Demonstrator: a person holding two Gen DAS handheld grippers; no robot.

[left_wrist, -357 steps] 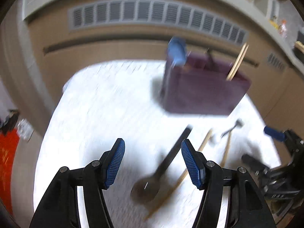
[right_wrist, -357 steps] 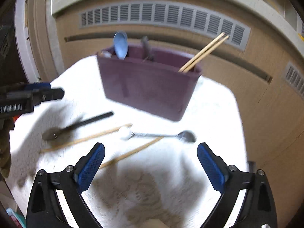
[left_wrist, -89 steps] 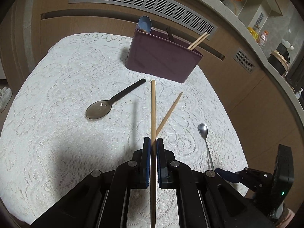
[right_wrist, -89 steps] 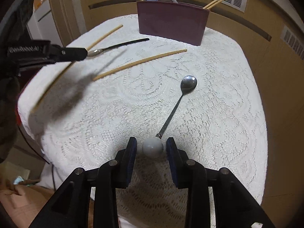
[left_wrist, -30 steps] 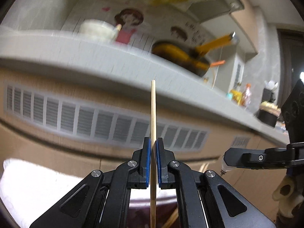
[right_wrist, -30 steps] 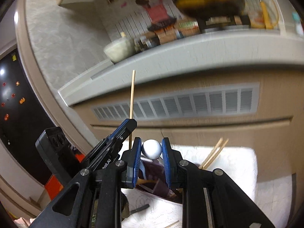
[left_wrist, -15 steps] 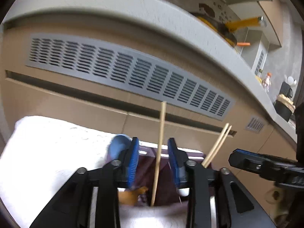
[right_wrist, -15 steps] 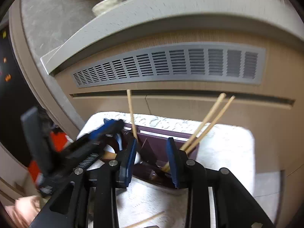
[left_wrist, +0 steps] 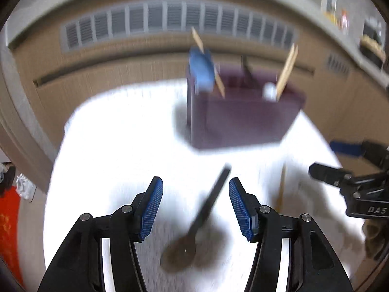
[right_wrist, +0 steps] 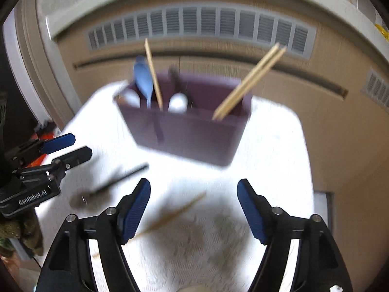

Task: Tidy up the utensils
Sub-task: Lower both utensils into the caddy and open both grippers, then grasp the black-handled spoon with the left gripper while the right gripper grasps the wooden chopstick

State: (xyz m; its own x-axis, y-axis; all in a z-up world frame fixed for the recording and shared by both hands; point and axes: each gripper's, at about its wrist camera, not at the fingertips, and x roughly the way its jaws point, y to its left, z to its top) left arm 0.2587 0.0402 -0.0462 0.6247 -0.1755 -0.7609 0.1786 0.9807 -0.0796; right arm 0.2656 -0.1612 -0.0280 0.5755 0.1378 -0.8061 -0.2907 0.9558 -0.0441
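Note:
A purple utensil holder [left_wrist: 240, 119] [right_wrist: 189, 133] stands at the back of the white lace tablecloth. In it are a blue spoon [right_wrist: 143, 80], a single chopstick [right_wrist: 153, 73], a white-knobbed spoon [right_wrist: 178, 102] and a pair of chopsticks [right_wrist: 250, 80]. On the cloth lie a dark spoon [left_wrist: 201, 219] [right_wrist: 107, 187] and one more chopstick [right_wrist: 175, 214] [left_wrist: 282, 185]. My left gripper [left_wrist: 195, 204] hangs over the dark spoon, jaws opening, nothing pressed between them. My right gripper [right_wrist: 193, 206] hovers above the loose chopstick, jaws opening and empty.
A wooden counter front with a grey vent grille [right_wrist: 199, 26] rises just behind the table. The table's rounded edge drops off at the left [left_wrist: 56, 170] and the right [right_wrist: 306, 170]. Both views are motion-blurred.
Both grippers let go: the chopstick and the white-knobbed spoon now stand in the holder. Both grippers have pulled back and tipped down toward the cloth, with jaws wider.

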